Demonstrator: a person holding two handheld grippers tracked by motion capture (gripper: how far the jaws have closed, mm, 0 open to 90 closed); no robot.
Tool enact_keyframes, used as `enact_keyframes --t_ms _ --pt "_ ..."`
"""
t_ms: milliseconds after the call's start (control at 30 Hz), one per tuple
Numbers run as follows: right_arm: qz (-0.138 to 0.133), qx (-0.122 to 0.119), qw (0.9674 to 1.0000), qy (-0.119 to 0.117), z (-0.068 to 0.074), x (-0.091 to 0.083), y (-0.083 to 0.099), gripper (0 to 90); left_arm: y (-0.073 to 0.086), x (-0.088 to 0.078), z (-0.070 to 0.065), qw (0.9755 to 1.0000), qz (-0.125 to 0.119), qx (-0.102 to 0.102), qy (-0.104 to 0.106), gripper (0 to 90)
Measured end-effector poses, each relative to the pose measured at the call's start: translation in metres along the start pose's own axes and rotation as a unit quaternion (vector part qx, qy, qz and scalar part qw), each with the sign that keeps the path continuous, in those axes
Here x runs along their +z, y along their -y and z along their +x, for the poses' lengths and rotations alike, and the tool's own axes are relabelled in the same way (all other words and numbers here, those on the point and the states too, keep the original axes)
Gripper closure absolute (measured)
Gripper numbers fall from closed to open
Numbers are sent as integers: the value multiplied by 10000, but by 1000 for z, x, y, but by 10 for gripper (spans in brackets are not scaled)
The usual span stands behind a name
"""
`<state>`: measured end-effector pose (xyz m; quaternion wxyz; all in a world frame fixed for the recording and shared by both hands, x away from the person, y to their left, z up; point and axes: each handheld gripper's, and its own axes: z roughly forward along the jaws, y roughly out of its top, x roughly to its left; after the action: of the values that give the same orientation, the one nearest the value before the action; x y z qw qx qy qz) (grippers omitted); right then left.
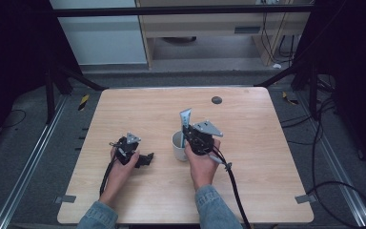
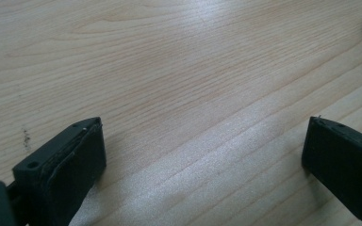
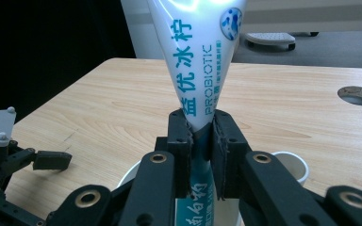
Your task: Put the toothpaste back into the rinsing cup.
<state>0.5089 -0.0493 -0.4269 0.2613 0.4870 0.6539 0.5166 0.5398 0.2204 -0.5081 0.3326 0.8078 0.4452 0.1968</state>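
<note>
Right gripper: my right gripper [image 3: 201, 136] is clamping its two black jaws tight on the toothpaste tube [image 3: 195, 61], low centre of the right gripper view; in the high view it [image 1: 187, 131] is sitting just right of centre.
Toothpaste tube: it is standing upright between my pads, its white and teal body widening toward the top of the frame, with "PROBIOTIC" and Chinese characters printed along it; in the high view it [image 1: 186, 118] is rising above the gripper.
Tube's lower end: it is dipping down inside the white cup [image 3: 290, 165], below my jaws at the bottom of the right gripper view; I cannot tell whether it is touching the cup's floor.
White cup: in the high view it [image 1: 177, 145] is standing on the wooden table [image 1: 248, 157] just left of my right hand [image 1: 201, 162].
Left gripper: my left gripper [image 1: 138, 157] is lying low on the table, left of centre in the high view, held by my left hand [image 1: 119, 169]; its jaws are standing wide apart with bare wood between them in the left gripper view [image 2: 202, 160].
Gap between grippers: the left one is resting apart from the cup, near its left side.
Table hole: a dark round hole [image 1: 216, 100] is sitting toward the table's far edge, upper centre of the high view.
</note>
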Motion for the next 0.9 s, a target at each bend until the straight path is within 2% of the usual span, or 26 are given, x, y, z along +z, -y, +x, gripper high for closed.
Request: enact_keyframes --t_ms 633,900 --pt "23 139 9999 -71 -2 0 5 790 0 0 0 10000 1 2 1 0" --pt "21 234 9997 -100 -7 0 5 784 0 0 0 10000 0 1 0 0"
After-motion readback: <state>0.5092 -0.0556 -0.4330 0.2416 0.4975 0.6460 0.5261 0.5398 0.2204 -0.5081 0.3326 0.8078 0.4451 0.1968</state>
